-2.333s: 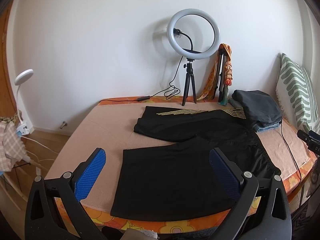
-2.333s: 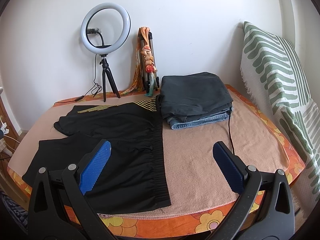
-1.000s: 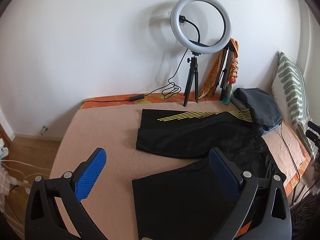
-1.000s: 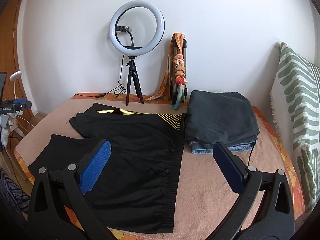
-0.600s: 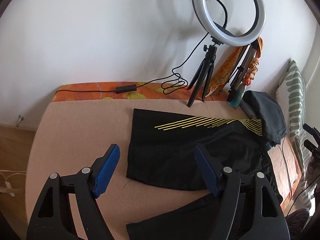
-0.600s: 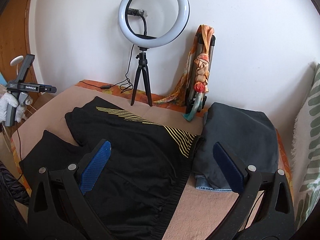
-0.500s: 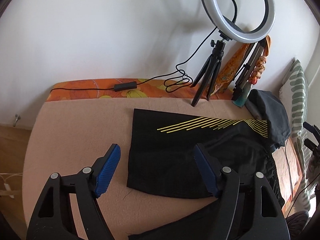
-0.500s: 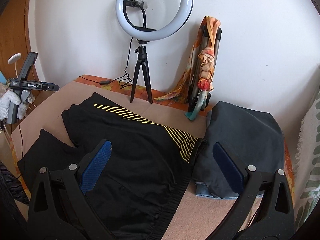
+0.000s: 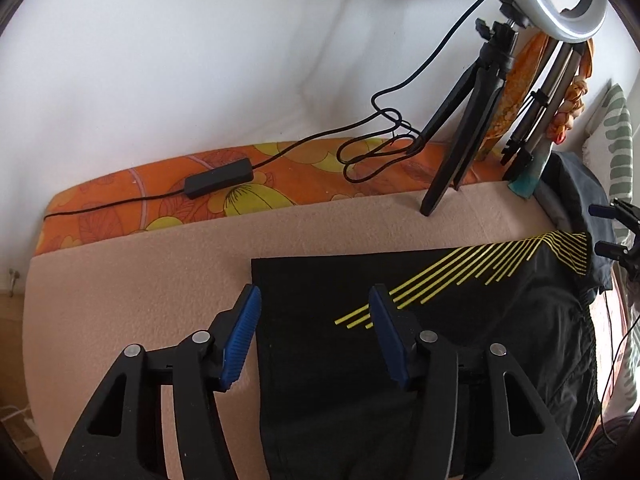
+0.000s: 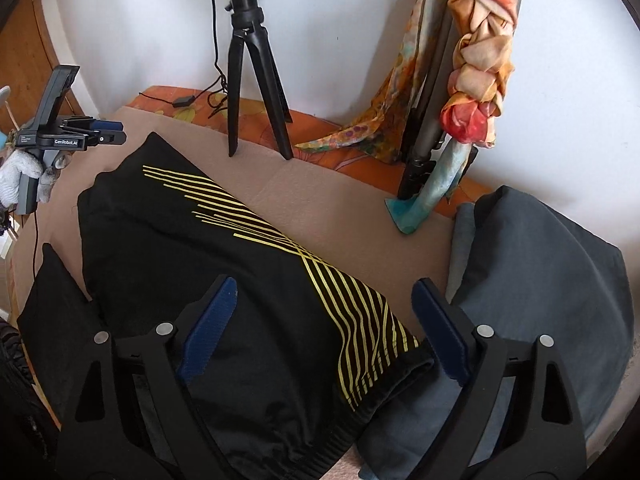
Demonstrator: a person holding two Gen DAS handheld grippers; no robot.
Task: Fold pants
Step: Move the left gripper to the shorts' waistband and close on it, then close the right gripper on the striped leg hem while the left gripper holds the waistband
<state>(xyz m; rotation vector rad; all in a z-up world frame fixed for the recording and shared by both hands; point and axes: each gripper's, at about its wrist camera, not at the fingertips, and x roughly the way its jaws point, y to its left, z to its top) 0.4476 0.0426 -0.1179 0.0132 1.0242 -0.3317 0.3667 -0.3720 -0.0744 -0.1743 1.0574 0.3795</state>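
Black shorts point(image 9: 360, 360) with yellow stripes lie flat on the beige blanket point(image 9: 120, 280). My left gripper point(image 9: 314, 294) hovers over the far leg's hem corner. Its jaws are closing with the hem edge below and between them, and the pads are not pressing on it. In the right wrist view, the shorts point(image 10: 240, 280) reach to the waistband. My right gripper point(image 10: 324, 286) hangs over the striped waistband end, jaws wide and closing, and nothing is gripped. A gloved hand point(image 10: 16, 176) holds the left gripper point(image 10: 80, 136) at the far left of that view.
A ring-light tripod point(image 9: 460, 120) stands at the wall behind the shorts, and its cable and controller point(image 9: 218, 178) lie on the orange floral sheet. A scarf-wrapped stand point(image 10: 476, 60) leans at the back. A folded dark grey clothes pile point(image 10: 540, 280) touches the waistband. A striped pillow point(image 9: 616, 132) stands at the right.
Both grippers have moved forward and down over the far side of the shorts. The left jaws have narrowed markedly, the right ones slightly.
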